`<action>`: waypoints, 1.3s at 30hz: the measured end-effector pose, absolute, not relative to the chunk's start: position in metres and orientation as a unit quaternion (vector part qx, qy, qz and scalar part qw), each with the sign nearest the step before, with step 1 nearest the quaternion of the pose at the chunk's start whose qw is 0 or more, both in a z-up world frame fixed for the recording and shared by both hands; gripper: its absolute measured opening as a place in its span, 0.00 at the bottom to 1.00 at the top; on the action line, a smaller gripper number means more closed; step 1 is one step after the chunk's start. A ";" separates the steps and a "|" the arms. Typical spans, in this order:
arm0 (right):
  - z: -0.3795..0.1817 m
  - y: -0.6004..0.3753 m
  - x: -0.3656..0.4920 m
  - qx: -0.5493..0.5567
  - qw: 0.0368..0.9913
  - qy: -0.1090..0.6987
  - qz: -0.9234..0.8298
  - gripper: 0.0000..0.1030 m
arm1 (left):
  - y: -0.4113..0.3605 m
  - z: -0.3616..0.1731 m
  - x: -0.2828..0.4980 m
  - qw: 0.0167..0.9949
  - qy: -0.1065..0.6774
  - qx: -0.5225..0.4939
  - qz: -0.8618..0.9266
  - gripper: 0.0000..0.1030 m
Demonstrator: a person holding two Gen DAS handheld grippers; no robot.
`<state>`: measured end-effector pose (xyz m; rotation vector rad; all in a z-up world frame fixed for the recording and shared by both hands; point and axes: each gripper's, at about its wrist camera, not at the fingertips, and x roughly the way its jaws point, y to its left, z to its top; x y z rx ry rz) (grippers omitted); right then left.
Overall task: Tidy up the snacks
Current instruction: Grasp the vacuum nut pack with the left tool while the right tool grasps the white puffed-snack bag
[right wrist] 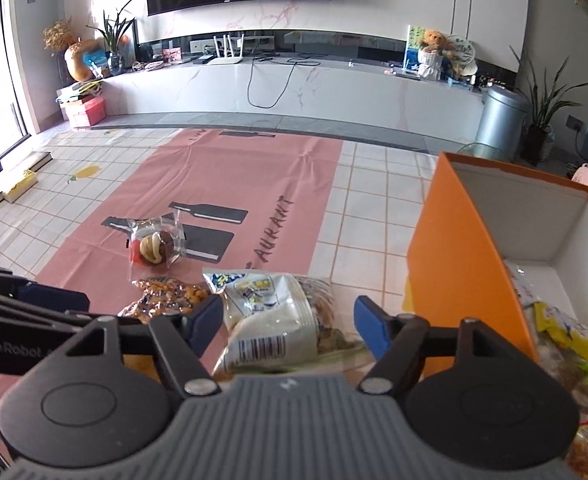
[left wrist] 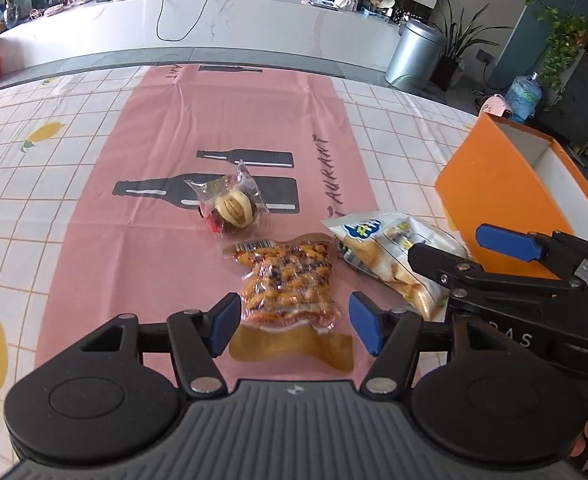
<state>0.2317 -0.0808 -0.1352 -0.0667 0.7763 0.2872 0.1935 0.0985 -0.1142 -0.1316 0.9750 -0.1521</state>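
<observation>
Orange box beside snack packs

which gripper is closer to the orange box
Right. The right gripper sits just beside the orange box, over the white snack bag; the left gripper is farther off, over the orange snack pack.

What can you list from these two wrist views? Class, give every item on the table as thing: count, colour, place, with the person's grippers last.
Vacuum snack pack: one, orange-brown, pink mat, between left gripper's fingers.
White snack bag: one, white and blue, between right gripper's fingers.
Clear wrapped snack: one, cream and red, farther back on mat.
Box: one, orange, open, right side, packets inside.
Pink mat: one, on checked tablecloth.
Left gripper: black, blue pads, open.
Right gripper: same, open.
</observation>
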 end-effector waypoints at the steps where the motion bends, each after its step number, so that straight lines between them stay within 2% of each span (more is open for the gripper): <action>1: -0.138 -0.081 0.236 -0.029 0.913 0.382 0.139 0.69 | 0.098 -0.117 0.195 0.879 0.467 -0.061 -0.072 0.72; 4: -0.149 -0.086 0.247 -0.005 0.903 0.405 0.142 0.69 | 0.098 -0.123 0.201 0.880 0.467 -0.055 -0.072 0.77; 10: -0.166 -0.096 0.246 0.033 0.892 0.425 0.152 0.65 | 0.095 -0.135 0.203 0.882 0.463 -0.028 -0.087 0.77; 15: -0.171 -0.098 0.236 0.049 0.892 0.419 0.162 0.63 | 0.093 -0.139 0.209 0.882 0.463 -0.024 -0.083 0.79; 25: -0.175 -0.103 0.221 0.065 0.894 0.409 0.171 0.49 | 0.083 -0.146 0.224 0.870 0.489 -0.007 -0.068 0.82; 32: -0.175 -0.103 0.218 0.069 0.893 0.409 0.172 0.48 | 0.077 -0.153 0.227 0.871 0.487 0.000 -0.060 0.87; 34: -0.175 -0.103 0.218 0.071 0.893 0.410 0.172 0.48 | 0.076 -0.154 0.226 0.873 0.484 0.008 -0.060 0.87; 39: -0.173 -0.103 0.218 0.072 0.892 0.412 0.171 0.47 | 0.079 -0.152 0.222 0.876 0.477 0.006 -0.064 0.76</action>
